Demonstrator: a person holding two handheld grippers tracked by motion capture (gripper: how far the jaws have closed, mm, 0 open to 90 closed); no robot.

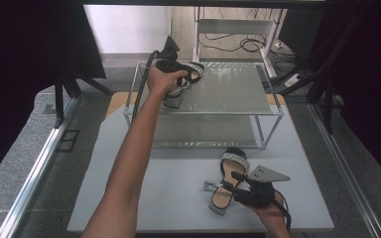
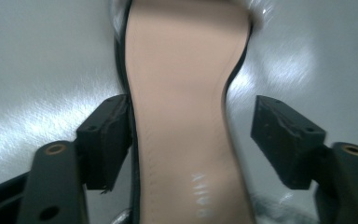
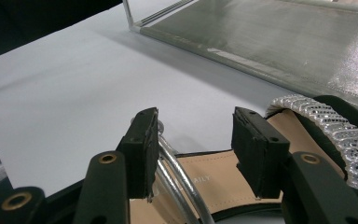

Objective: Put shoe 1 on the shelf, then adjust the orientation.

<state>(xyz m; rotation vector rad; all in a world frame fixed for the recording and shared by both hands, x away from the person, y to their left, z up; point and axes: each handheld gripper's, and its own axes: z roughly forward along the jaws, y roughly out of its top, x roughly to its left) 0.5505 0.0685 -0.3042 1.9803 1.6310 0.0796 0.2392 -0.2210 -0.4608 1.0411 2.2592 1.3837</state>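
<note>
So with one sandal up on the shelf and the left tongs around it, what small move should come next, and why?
Probably draw the left tongs straight back off the sandal. It lies on the rack's top shelf, and a clear gap shows beside one pad, so it seems released. The right tongs straddle the second sandal on the table.

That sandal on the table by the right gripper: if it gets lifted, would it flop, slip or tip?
The sandal would probably hold its shape, since its tan footbed looks firm. Its thin silver strap looks loose and may dangle or shift. The block heel probably adds weight at one end, so a grip by the right gripper near the middle could let it tilt.
</note>
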